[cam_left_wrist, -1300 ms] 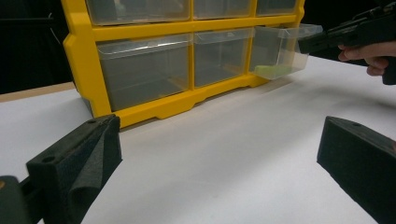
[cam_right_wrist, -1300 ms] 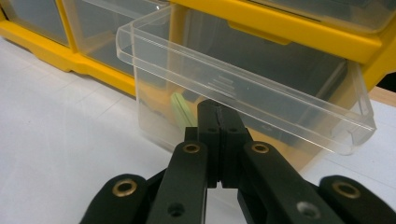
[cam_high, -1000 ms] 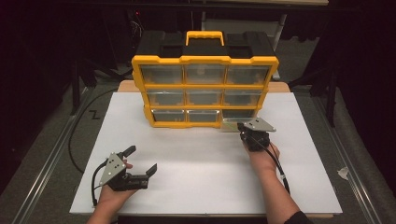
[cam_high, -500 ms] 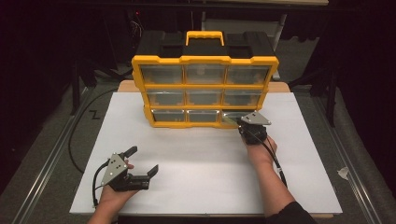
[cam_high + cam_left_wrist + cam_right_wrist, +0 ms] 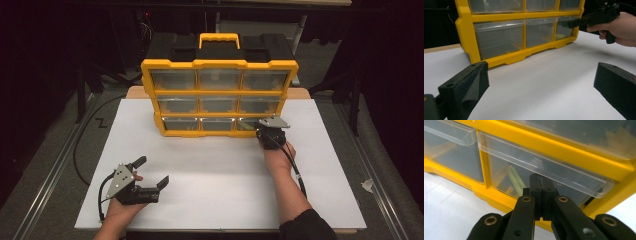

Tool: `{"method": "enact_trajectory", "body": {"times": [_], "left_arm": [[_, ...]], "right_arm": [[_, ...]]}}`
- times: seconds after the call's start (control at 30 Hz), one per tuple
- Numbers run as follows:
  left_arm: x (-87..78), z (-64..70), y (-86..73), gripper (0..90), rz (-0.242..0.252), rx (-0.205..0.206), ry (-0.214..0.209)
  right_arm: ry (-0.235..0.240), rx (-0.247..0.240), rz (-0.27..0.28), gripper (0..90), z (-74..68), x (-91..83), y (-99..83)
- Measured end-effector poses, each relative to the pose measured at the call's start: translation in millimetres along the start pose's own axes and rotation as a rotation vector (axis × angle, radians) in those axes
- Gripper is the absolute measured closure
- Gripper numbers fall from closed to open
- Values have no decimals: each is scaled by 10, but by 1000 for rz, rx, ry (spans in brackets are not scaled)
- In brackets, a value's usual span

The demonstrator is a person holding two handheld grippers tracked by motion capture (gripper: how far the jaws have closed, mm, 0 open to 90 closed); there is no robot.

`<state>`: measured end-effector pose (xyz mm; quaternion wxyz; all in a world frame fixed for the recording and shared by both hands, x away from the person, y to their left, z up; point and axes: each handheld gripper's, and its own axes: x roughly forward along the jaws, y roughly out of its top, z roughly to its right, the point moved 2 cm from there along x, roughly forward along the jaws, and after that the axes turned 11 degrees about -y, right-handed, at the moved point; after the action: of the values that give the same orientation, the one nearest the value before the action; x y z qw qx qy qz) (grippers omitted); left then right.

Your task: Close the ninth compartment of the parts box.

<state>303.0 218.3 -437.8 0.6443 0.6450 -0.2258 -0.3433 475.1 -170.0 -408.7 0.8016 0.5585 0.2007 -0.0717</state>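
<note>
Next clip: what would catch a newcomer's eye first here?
The yellow drawer organizer with clear bins stands upright at the far middle of the white table. The right hand-held gripper, jaws pressed together, sits at the front of the bottom-right drawer, just under its lip. The left hand-held gripper rests open near the table's front left.

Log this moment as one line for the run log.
right tongs: shut, tips at bottom-right drawer lip | left tongs: open, idle on table | organizer: drawers look closed
</note>
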Motion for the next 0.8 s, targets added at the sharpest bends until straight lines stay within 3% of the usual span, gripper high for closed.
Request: {"method": "enact_trajectory", "body": {"times": [0.43,0.6,0.8], "left_arm": [[11,-6,-10,4,-23,13,15],[10,-14,-10,4,-22,12,19],[15,-7,-13,4,-30,13,20]], "right_arm": [[26,13,-14,876,5,-90,12],[73,43,0,817,-3,-219,22],[134,79,3,668,-19,-351,-28]]}}
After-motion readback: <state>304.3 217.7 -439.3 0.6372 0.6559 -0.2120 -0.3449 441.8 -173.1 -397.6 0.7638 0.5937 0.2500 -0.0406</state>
